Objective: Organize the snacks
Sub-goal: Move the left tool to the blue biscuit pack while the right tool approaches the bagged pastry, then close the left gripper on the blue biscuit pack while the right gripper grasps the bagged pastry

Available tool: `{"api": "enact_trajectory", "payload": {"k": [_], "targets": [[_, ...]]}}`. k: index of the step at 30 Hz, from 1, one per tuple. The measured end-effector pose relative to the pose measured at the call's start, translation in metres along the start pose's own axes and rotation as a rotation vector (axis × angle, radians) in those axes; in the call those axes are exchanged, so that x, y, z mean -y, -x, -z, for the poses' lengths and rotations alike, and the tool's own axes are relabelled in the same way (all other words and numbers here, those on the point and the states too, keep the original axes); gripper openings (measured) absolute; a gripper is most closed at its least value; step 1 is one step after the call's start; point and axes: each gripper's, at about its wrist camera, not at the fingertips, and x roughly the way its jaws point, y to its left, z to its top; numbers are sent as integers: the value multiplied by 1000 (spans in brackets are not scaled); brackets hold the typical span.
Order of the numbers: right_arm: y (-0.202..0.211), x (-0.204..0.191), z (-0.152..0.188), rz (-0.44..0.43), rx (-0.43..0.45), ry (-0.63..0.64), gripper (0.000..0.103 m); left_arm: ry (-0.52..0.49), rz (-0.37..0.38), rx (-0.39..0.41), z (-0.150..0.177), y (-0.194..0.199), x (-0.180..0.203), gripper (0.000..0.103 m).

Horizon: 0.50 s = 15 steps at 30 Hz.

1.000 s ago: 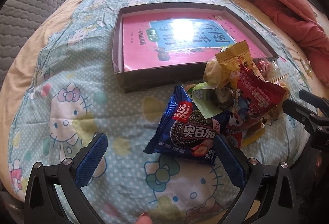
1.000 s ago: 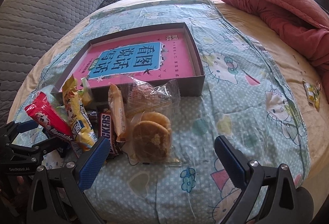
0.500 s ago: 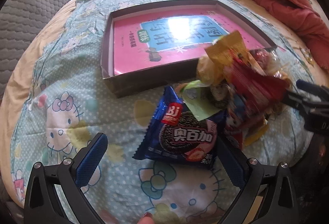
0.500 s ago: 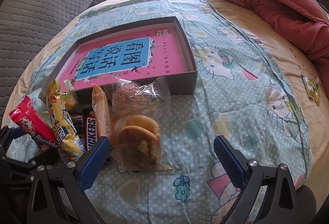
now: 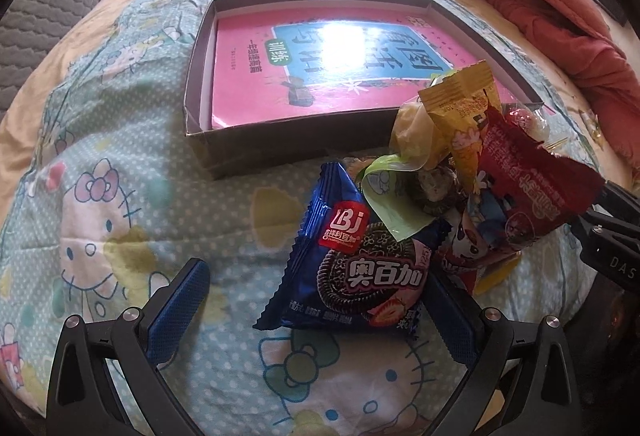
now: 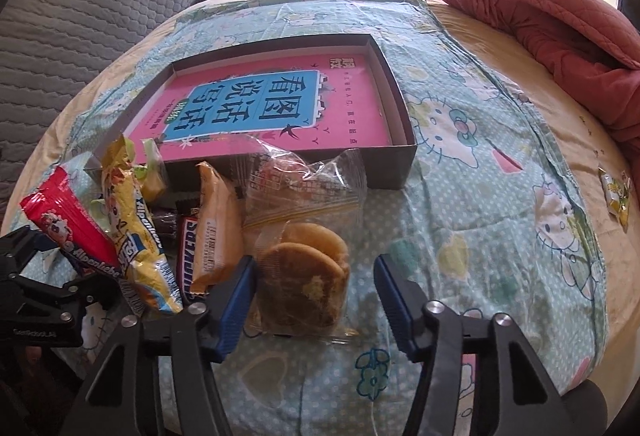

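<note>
As both tongs gape, right tongs (image 6: 314,296) straddling pastry bag (image 6: 304,276)

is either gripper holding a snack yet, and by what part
Nothing is held. The left gripper is open around the blue cookie pack; the right gripper is open around the bagged pastries.

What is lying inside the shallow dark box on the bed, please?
Inside the box, only a pink book with a blue title panel lies flat, covering most of the floor. Anything beneath the book is hidden.
</note>
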Motion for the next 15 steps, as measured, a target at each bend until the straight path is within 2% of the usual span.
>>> {"api": "enact_trajectory", "payload": {"k": [6,11,13,15], "targets": [[5,2,1,-43,4,-13,48,-4,-13,16,4,1,2,99],[10,7,4,-60,3,-35,46,-28,9,30,7,8,9,83],[10,11,5,-64,-7,-54,46,-31,37,30,6,9,10,70],[10,16,6,-70,-13,-72,46,-33,54,31,7,11,12,66]]}}
